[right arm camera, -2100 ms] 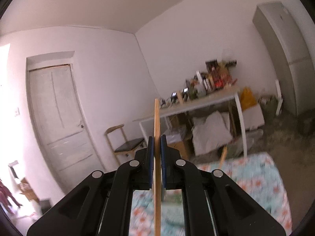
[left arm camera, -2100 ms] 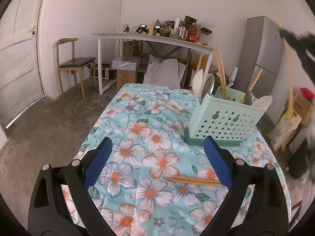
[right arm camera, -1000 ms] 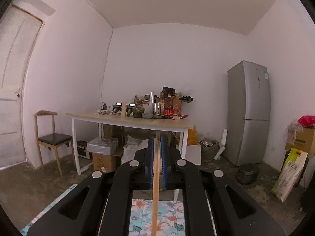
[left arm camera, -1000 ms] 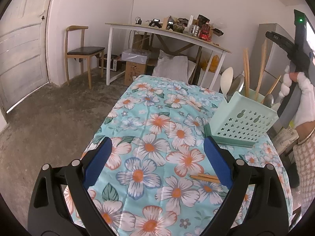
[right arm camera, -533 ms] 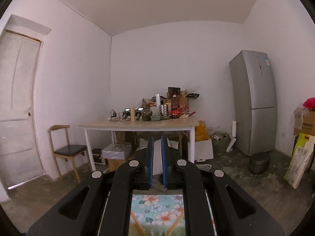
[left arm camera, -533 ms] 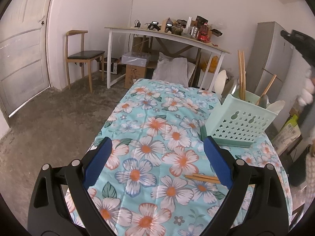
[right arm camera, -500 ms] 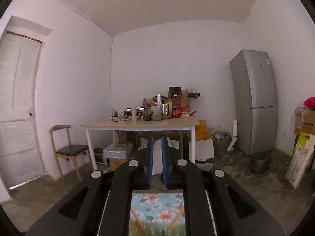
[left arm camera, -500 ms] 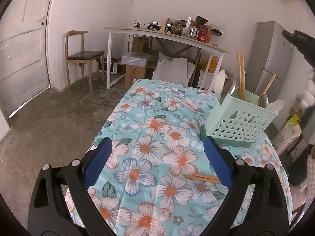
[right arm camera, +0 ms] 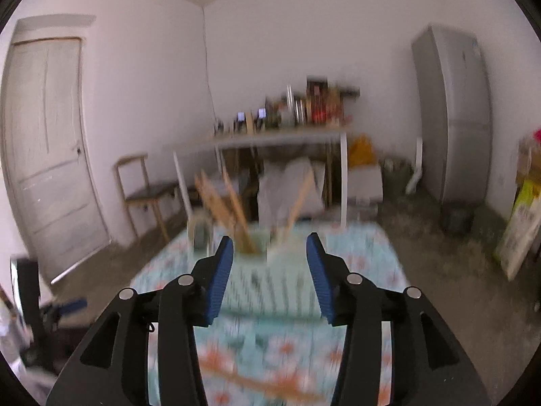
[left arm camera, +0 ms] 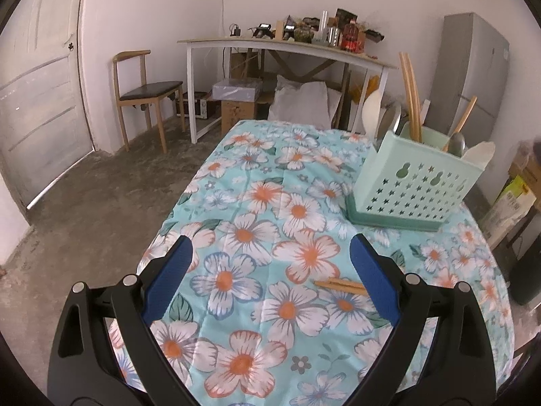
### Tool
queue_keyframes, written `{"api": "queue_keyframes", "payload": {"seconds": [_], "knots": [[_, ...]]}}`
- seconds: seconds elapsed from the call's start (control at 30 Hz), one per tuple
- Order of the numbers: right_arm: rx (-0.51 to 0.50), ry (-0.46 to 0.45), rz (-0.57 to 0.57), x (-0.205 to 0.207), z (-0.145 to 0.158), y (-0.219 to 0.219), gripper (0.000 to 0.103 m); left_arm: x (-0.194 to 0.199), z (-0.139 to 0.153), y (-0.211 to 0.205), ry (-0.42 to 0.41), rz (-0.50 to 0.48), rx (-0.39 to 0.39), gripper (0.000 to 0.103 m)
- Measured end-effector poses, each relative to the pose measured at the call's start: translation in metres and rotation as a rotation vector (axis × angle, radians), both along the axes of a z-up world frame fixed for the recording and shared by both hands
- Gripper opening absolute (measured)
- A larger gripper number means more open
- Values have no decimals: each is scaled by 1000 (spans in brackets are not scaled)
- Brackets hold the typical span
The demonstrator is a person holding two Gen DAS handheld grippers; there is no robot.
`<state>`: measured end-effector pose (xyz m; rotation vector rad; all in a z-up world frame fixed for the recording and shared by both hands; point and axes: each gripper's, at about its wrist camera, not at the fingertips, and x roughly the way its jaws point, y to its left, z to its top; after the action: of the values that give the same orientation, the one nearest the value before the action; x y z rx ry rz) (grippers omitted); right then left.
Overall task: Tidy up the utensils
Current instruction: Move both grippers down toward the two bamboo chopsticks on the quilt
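A mint green utensil caddy (left arm camera: 416, 186) stands on the floral tablecloth (left arm camera: 270, 209), holding wooden chopsticks (left arm camera: 410, 94), spoons and a white spatula. A pair of wooden chopsticks (left arm camera: 339, 286) lies flat on the cloth, just inside my left gripper's right finger. My left gripper (left arm camera: 270, 270) is open above the near part of the table, with nothing held. In the blurred right wrist view my right gripper (right arm camera: 270, 270) faces the caddy (right arm camera: 270, 270) with its jaws opening and nothing between them. The loose chopsticks (right arm camera: 257, 384) show as a blurred streak on the cloth below it.
Beyond the table stand a white desk (left arm camera: 287, 47) piled with bottles and clutter, a wooden chair (left arm camera: 145, 88), boxes and a sack on the floor, a grey fridge (left arm camera: 470, 77) at the right and a door (left arm camera: 37, 101) at the left.
The chopstick my right gripper held a second ago has left its jaws, which have spread apart. That gripper has tilted down toward the caddy. The person's hand and right gripper have left the left wrist view.
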<state>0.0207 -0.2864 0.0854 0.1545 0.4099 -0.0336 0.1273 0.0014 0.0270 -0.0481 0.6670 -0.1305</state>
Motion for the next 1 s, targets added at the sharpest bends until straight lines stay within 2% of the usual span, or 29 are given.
{"api": "queue_keyframes", "payload": {"seconds": [0.2, 0.4, 1.0], "knots": [[84, 188, 20, 0, -57, 2, 46, -1, -4, -6, 7, 15, 62, 90], [158, 291, 41, 1, -92, 8, 46, -4, -3, -16, -1, 9, 127, 90], [244, 385, 50, -4, -124, -3, 46, -12, -3, -41, -16, -20, 213, 90]]}}
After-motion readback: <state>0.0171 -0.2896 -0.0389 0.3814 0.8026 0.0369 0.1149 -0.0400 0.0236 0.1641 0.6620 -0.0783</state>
